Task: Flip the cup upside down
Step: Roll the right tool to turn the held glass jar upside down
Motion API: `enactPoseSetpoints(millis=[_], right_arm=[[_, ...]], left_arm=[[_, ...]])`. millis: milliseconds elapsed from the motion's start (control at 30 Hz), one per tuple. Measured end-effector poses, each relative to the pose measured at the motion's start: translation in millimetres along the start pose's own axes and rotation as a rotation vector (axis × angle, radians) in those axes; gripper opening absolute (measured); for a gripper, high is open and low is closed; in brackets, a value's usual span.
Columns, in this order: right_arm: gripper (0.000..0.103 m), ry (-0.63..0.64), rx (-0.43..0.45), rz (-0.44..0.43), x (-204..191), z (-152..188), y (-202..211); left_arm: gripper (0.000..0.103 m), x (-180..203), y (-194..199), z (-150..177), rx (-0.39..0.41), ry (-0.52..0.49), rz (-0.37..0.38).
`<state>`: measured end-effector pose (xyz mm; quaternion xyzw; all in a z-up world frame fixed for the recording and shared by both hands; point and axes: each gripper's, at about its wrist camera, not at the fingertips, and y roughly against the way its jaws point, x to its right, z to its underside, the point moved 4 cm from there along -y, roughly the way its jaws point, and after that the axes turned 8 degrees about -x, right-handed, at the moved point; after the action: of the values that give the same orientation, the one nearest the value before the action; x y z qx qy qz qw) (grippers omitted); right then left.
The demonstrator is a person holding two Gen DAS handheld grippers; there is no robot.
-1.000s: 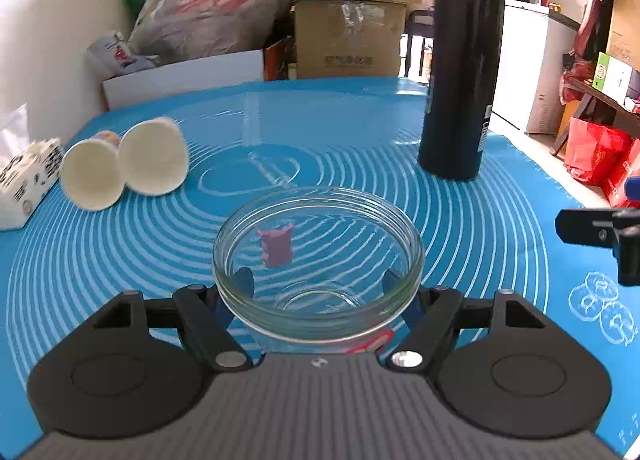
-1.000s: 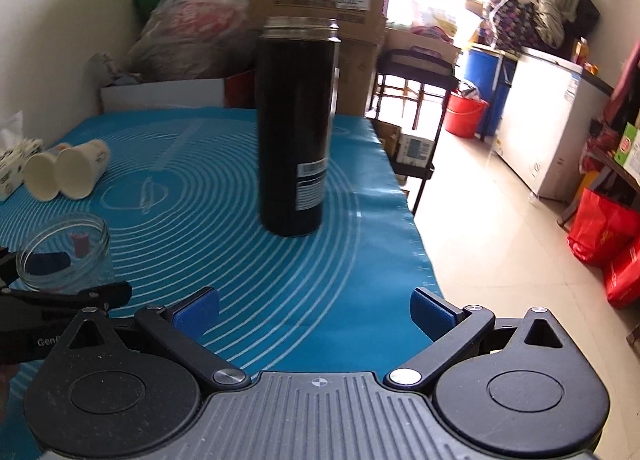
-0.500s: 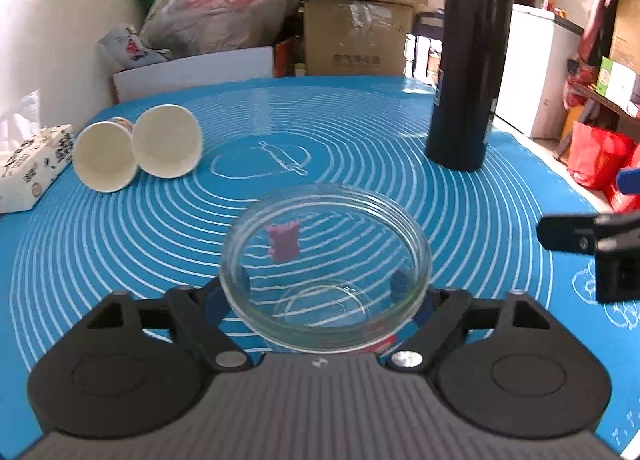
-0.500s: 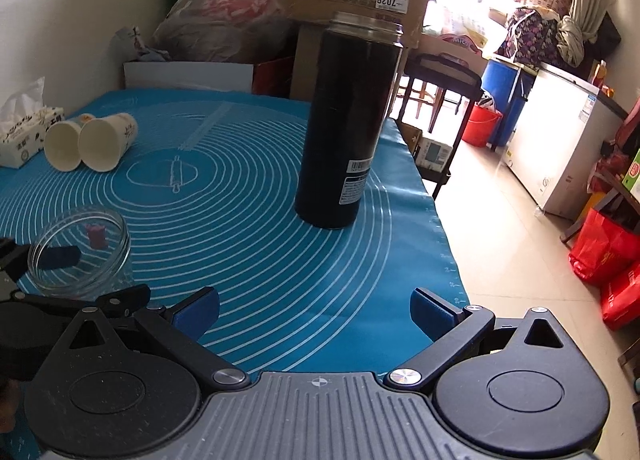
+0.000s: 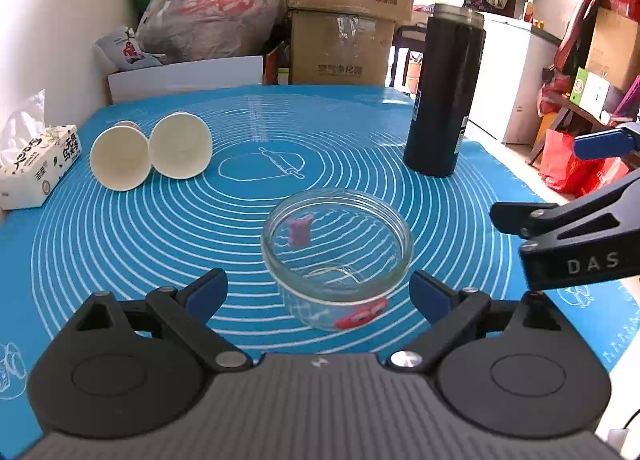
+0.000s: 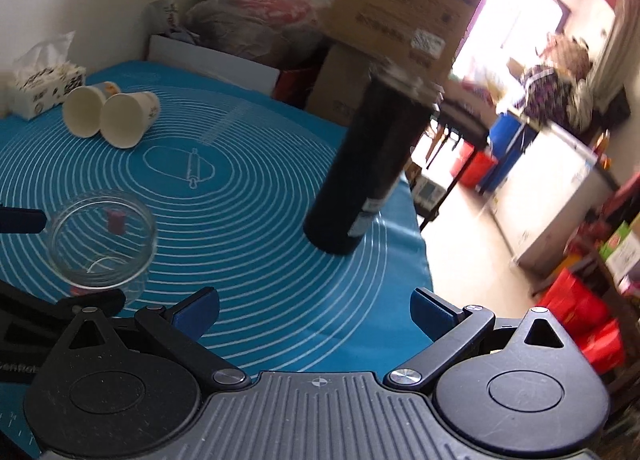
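Observation:
A short clear glass cup stands mouth up on the blue mat, with a small pink sticker and a red label on its wall. My left gripper is open, its blue pads apart on either side of the cup and not touching it. The cup also shows at the left of the right wrist view. My right gripper is open and empty over the mat's right part, tilted, facing a tall black bottle. The right gripper's body shows at the right of the left wrist view.
Two white paper cups lie on their sides at the mat's far left, next to a tissue pack. The black bottle stands at the far right of the mat. Cardboard boxes and bags stand behind the table.
My left gripper has opened and let go of the glass cup, which now stands on the mat. It pulled back a little. The right gripper rose and tilted.

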<state>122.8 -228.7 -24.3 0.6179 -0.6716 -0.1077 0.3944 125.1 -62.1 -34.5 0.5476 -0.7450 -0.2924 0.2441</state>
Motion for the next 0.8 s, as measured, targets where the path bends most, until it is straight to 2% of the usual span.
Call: enactPoseSetpoints(millis=[167,400,533,633,800], right_arm=[[0.103,0.004,0.009,0.003,-8,-6,22],[0.103,0.155,0.022,0.122,-25,-14,51],[0.103,0.354,0.004,0.257,-51,-15,55],[0.103,0.539,0.037,0.399,-79,-13,55],[0.103,0.970,0.103,0.658,-133,-1,37]], left_arm=[[0.097,-4,22,1,0.037,-0.008,-0.001],[0.097,-28,60,1,0.090,0.034,-0.031],[0.097,-52,74,6,0.125,0.070,-0.120],[0.097,-70,80,12,0.131,0.089,-0.171],[0.097,-97,89,24,0.138,0.148,-0.270]])
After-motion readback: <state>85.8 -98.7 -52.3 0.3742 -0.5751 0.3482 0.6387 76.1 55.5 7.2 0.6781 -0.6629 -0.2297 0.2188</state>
